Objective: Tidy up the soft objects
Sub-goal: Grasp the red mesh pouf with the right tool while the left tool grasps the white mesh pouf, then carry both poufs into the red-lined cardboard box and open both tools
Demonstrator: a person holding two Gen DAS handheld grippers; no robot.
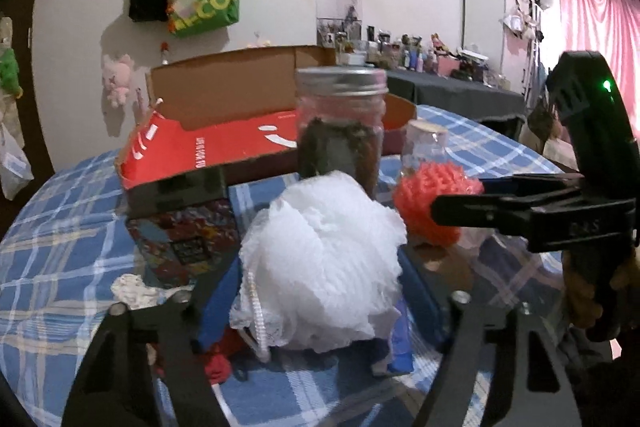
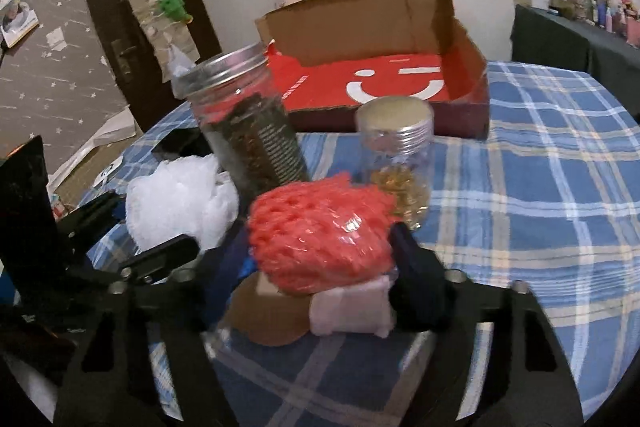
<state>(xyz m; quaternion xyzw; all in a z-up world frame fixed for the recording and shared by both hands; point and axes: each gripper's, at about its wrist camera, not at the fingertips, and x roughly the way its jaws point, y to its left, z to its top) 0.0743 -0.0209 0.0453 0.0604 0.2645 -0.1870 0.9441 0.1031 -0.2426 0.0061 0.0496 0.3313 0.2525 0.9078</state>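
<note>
A blue plaid tablecloth (image 2: 560, 167) carries an open red cardboard box (image 2: 380, 83). In front of the box, the left gripper (image 1: 320, 267) pinches a white mesh bath pouf (image 1: 320, 259); the right gripper (image 2: 320, 247) pinches an orange-red knitted ball (image 2: 320, 231) beside a tall jar (image 2: 248, 131).

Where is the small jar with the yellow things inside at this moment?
In the right wrist view the small jar stands on the checked tablecloth, just behind the red mesh ball, right of the tall jar, before the open box.
</note>
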